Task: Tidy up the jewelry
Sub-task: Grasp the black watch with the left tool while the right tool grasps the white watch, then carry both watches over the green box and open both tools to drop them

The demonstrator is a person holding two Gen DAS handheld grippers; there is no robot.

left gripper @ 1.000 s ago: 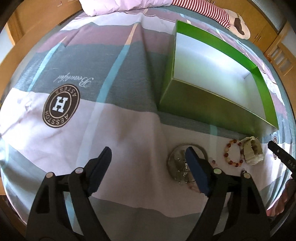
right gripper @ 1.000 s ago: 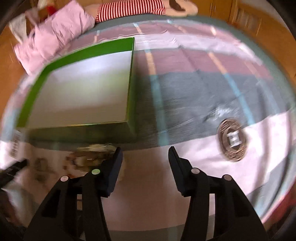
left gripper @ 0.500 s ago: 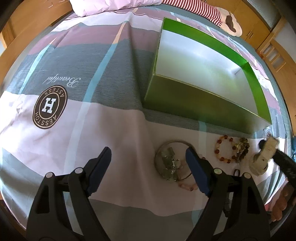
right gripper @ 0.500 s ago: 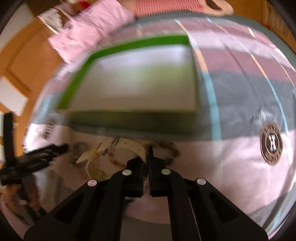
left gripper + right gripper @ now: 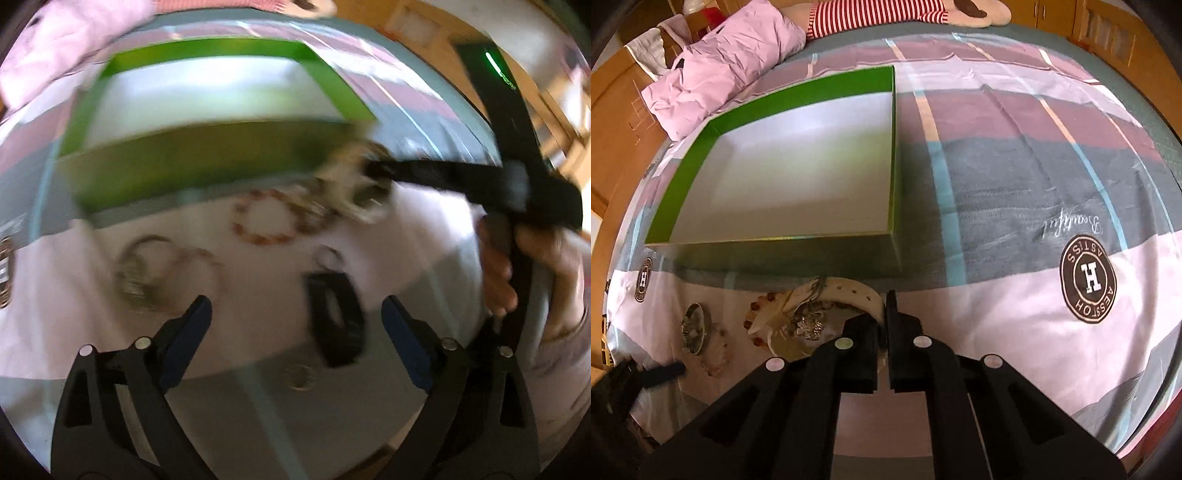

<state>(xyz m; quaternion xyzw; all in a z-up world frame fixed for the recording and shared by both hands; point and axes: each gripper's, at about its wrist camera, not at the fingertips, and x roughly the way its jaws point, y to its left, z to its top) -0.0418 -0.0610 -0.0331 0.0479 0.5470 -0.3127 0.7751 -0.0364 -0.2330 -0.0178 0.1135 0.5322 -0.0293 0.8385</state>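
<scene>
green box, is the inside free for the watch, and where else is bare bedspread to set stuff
The green box shows only its bare white floor. Bedspread to its right, up to the round H logo, is free. Crowded: the strip before the box's near wall, with cream watch, amber bracelet and silver bangle.

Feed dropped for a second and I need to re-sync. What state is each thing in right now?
Right tool: shut on the cream strap.
Left tool: open, holding nothing.
Cream strap: clamped at one end, held just in front of the box.
Green box: open, nothing inside.
Amber bead bracelet: lying on the bedsheet.
Silver bangle: lying on the bedsheet.
</scene>
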